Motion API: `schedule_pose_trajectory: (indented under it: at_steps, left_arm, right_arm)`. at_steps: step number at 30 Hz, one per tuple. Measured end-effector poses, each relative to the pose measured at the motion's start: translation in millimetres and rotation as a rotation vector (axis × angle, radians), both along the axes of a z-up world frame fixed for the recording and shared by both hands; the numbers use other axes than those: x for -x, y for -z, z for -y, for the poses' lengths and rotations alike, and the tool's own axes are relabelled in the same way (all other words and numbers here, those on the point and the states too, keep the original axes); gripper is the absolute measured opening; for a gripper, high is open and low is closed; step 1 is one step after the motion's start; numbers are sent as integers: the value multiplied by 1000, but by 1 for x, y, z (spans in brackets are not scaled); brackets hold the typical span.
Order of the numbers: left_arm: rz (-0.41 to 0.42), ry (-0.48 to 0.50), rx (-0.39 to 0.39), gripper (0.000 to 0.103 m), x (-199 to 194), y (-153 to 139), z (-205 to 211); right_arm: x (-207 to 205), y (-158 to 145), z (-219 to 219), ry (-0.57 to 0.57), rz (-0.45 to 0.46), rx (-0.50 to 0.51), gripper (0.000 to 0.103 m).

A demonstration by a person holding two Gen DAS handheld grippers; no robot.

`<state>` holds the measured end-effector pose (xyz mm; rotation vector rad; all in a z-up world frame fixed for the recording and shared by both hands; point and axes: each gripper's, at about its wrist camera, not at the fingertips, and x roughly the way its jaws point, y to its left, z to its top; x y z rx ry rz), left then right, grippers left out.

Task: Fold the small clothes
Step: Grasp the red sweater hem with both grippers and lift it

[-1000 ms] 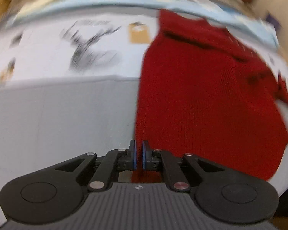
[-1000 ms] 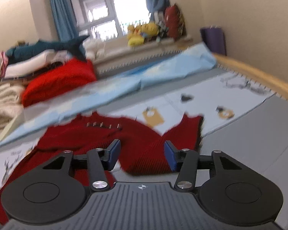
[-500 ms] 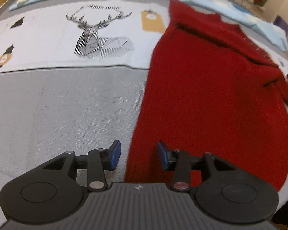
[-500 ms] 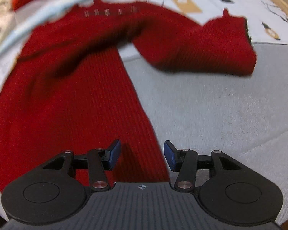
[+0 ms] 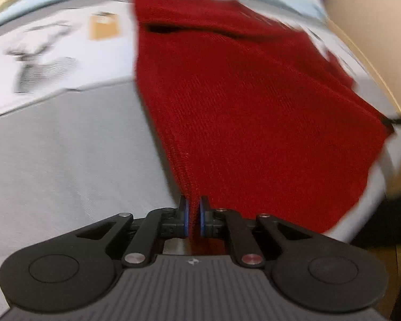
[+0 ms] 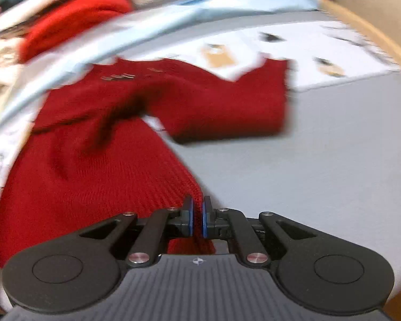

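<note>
The left tongs [image 5: 193, 215] are pressed together on the near left corner of a red knitted sweater [image 5: 240, 101], the ribbed hem pinched between the blue pads [image 5: 185, 218]. The right tongs [image 6: 197, 218] are likewise pressed together on the sweater [image 6: 99, 160] — pinching the near right corner of its hem.

From both pinched corners the sweater runs away toward the far side, lying on a grey bedspread [image 6: 307, 165]. In the right wrist view one sleeve [image 6: 227, 107] lies bent out to the right, and a short row of small metal buttons [image 6: 120, 76] shows near the collar. In the left wrist view a dark fold [image 5: 168, 29] crosses the far part of the sweater, and the tip of the right tongs shows at the sweater's right corner.

Beyond the sweater the bedspread turns white, printed with a deer head [image 5: 40, 64] and tan tags [image 6: 219, 57]. Farther off lies a pale blue sheet [image 6: 200, 8] — past it, at the far left, a heap of clothes with a brighter red garment [image 6: 74, 18]. The pictures are blurred.
</note>
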<state>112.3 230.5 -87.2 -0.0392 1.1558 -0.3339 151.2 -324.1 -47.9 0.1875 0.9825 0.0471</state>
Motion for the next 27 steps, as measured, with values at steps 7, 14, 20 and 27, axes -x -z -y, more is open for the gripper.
schedule_pose_trajectory:
  at_steps: [7, 14, 20, 27]
  left_arm:
    - [-102, 173, -138, 7, 31, 23, 8]
    - [-110, 189, -202, 10, 26, 18, 25]
    - [-41, 114, -235, 12, 25, -20, 38]
    - [241, 23, -169, 13, 3, -77, 69]
  right_arm:
    - [22, 43, 17, -165, -265, 101, 8]
    - [19, 47, 4, -209, -262, 99, 13]
    - [21, 51, -3, -259, -260, 133, 3]
    - [24, 42, -2, -263, -239, 136, 6]
